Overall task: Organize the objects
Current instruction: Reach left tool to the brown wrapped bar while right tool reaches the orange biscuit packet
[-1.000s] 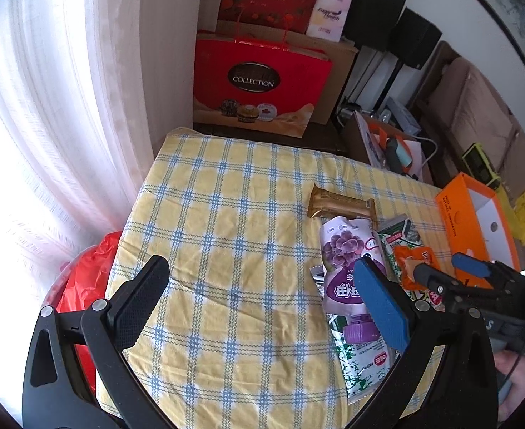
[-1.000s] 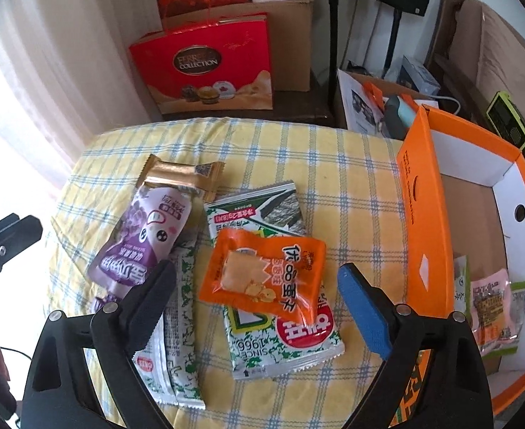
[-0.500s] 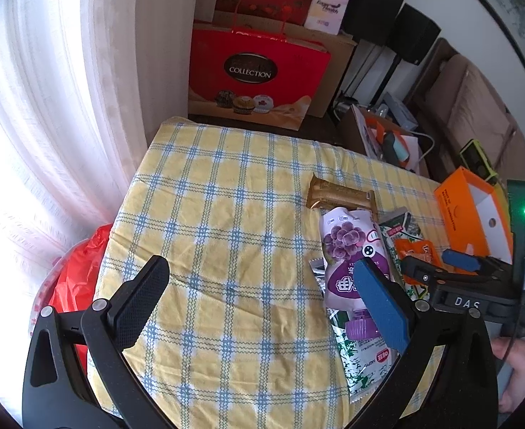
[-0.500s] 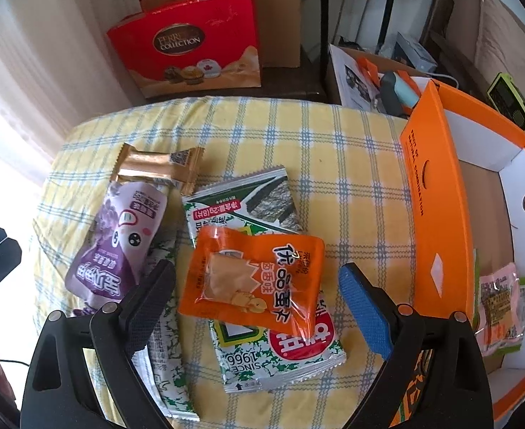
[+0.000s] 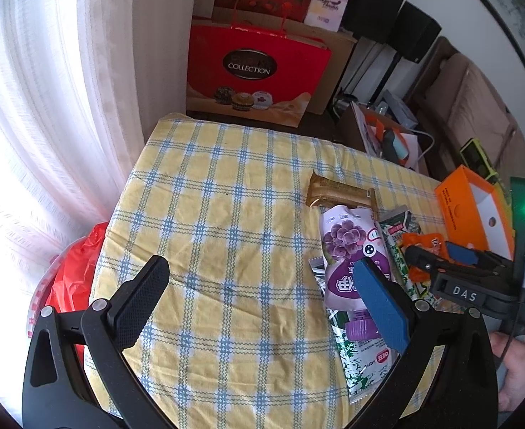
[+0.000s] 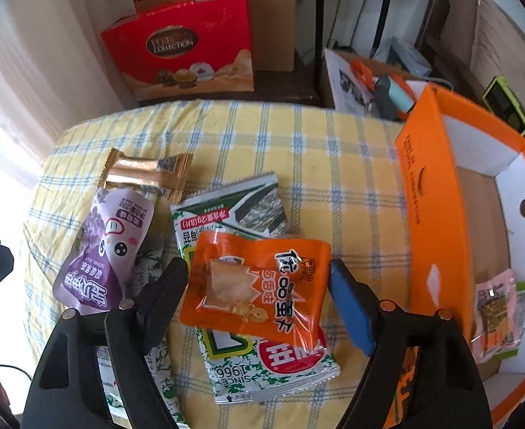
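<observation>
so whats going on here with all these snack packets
A person is sorting snack packets off a checked tablecloth into an orange box, which already holds a couple of packets. The right gripper has just been closing around the orange packet lying on a seaweed pack; its pads look about at the packet's edges, with no clear grip yet. The left gripper hangs open over the cloth, holding nothing. A purple pouch and gold bar wait nearby.

The orange snack packet (image 6: 258, 286) hides much of the seaweed pack (image 6: 248, 321) beneath it; its small print is unreadable.
</observation>
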